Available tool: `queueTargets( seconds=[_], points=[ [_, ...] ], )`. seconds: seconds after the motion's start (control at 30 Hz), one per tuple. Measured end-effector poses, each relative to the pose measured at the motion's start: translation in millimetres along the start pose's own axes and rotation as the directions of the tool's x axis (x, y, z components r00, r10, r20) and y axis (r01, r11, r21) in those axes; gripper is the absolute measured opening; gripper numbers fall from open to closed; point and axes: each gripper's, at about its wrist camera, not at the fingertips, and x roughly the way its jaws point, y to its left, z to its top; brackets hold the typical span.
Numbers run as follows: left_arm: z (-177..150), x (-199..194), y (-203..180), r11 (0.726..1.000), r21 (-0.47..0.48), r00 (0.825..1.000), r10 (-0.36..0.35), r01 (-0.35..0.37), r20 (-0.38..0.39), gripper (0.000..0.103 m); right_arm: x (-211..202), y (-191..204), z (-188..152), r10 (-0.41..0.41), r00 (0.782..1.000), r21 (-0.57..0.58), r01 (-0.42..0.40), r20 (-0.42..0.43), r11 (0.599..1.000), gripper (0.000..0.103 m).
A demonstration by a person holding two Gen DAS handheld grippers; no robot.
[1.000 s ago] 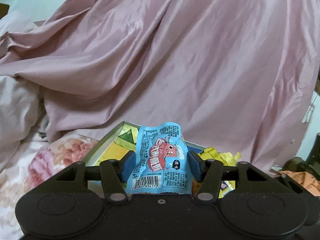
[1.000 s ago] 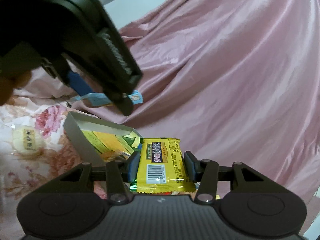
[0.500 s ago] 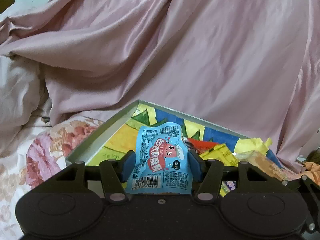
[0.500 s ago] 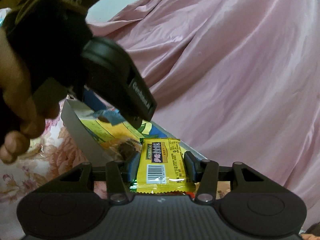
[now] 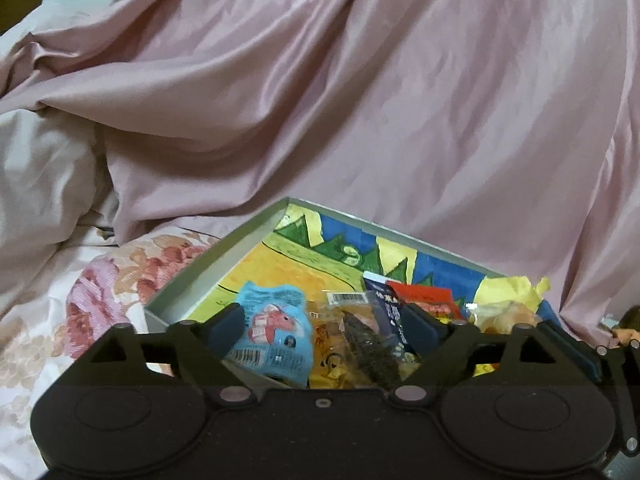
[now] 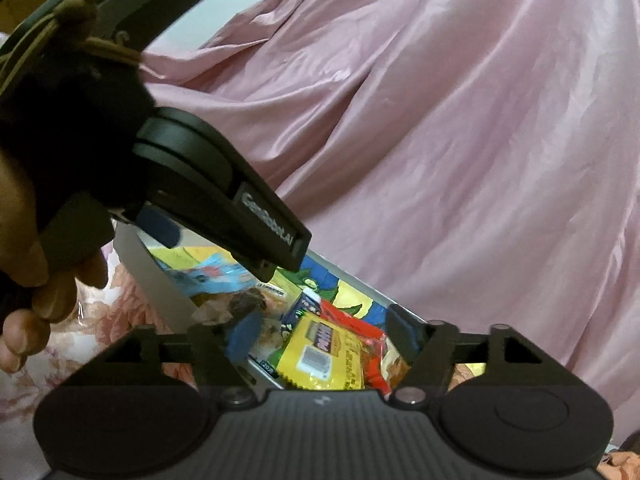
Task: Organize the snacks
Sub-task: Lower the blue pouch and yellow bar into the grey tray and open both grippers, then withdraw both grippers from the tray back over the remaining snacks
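Snack packets lie in the colourful box (image 5: 224, 256). The left gripper (image 5: 324, 326), tilted down, is opening above the blue packet (image 5: 276, 332). The right gripper (image 6: 320, 334), nearly level, is opening above the yellow packet (image 6: 324, 356), whose long axis runs away from the camera.

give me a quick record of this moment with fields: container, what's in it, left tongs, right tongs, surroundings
container: open shallow box with grey walls and a colourful printed floor, lying on the bedding
contents: blue snack packet, yellow snack packet, red packet and other wrappers piled loosely
left tongs: jaws opening, blue snack packet lying in the box between them, pads off it
right tongs: jaws opening, yellow snack packet below them, not gripped
surroundings: pink satin sheet behind, floral bedding at the left
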Motion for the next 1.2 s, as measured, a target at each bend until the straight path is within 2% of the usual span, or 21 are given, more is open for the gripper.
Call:
queueTargets(
  seconds=[0.13,0.33,0.53,0.67,0.77,0.97,1.07,1.2],
  points=[
    [5,-16,2,1.0,0.002,0.999,0.015,-0.015,0.036,0.1,-7,-5,5,-0.009,1.0,0.034,0.008,0.021,0.999,0.086],
    [9,-47,8,0.999,0.011,0.996,0.037,-0.038,0.077,0.102,-23,-13,11,-0.02,0.999,0.092,0.015,0.046,0.996,0.102],
    [4,-83,20,0.998,0.019,0.995,0.052,-0.054,0.09,0.102,-48,-16,11,-0.038,0.999,0.127,0.033,0.038,0.991,0.103],
    [-6,-111,30,0.997,0.033,0.994,0.059,-0.063,0.095,0.102,-70,-22,14,-0.021,0.999,0.223,0.015,0.029,0.975,0.103],
    [-14,-131,41,0.997,0.03,0.994,0.067,-0.07,0.09,0.102,-86,-28,17,-0.009,1.0,0.316,0.002,0.019,0.949,0.103],
    [-34,-167,67,0.997,0.013,0.994,0.08,-0.081,0.073,0.102,-114,-34,15,0.044,0.999,0.491,-0.024,-0.03,0.871,0.103],
    [-43,-181,78,0.996,0.012,0.994,0.092,-0.093,0.066,0.102,-128,-28,13,0.053,0.997,0.51,-0.02,-0.051,0.86,0.103],
    [-57,-196,91,0.994,0.011,0.993,0.106,-0.107,0.048,0.102,-146,-15,13,0.07,0.996,0.496,-0.031,-0.061,0.868,0.103]
  ],
)
